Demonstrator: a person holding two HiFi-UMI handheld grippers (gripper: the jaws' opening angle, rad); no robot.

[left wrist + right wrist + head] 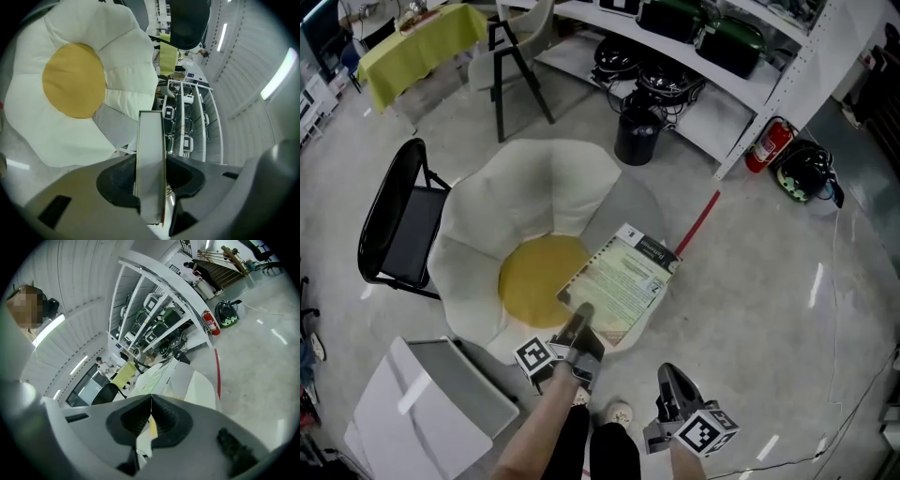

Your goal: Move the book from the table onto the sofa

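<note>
The book (623, 281), with a pale green and white cover, hangs over the right side of the flower-shaped sofa (534, 197), a white cushion with a yellow centre (539, 279). My left gripper (581, 323) is shut on the book's near edge. In the left gripper view the book (151, 159) shows edge-on, clamped between the jaws, with the sofa (122, 61) beyond it. My right gripper (670, 380) hangs to the book's lower right, apart from it. Its jaws (151, 416) are shut with nothing between them. The book (157, 378) shows past them.
A black folding chair (403, 225) stands left of the sofa. A white box-like table (431, 403) is at the lower left. Behind the sofa are a black bin (637, 136), white shelving (750, 84) and a fire extinguisher (769, 142). A red floor line (698, 220) runs to the sofa's right.
</note>
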